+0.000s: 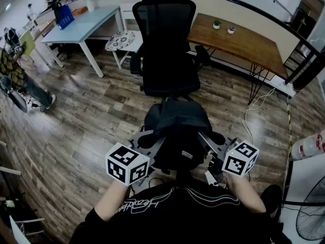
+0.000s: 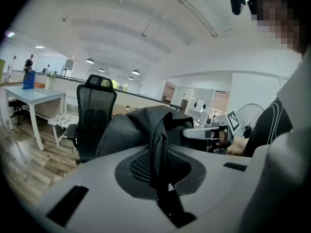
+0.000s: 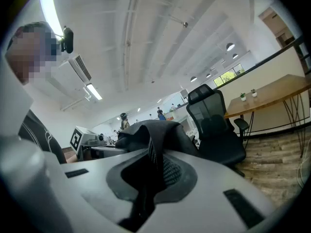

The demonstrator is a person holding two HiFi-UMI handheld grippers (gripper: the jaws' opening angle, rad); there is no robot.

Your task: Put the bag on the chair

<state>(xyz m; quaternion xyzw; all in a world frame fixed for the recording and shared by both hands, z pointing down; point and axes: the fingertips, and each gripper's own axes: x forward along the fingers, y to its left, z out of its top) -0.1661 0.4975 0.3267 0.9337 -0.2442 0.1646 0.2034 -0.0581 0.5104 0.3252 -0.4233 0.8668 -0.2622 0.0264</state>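
Pinching mesh straps (image 2: 156, 149) of the bag (image 1: 176, 123) (one apiece) with left gripper (image 2: 160, 178) and right gripper (image 3: 148, 178); held short of the chair (image 1: 167, 50).

Black all over for the bag (image 1: 175, 123), straps lined with black mesh. Black too for the chair (image 1: 170, 50), mesh-backed. Pale grey on the left gripper (image 2: 159, 174) and right gripper (image 3: 149, 178), with white cubes (image 1: 127, 164) printed in black squares. Under the chair, brown wood-grain floor (image 1: 91, 121) in planks. Left of the chair, a pale blue table (image 1: 84, 24) with a blue box (image 1: 63, 15), and a stool (image 1: 121, 39) with a black-and-white patterned seat. Right of the chair, a warm brown wooden desk (image 1: 238, 37).
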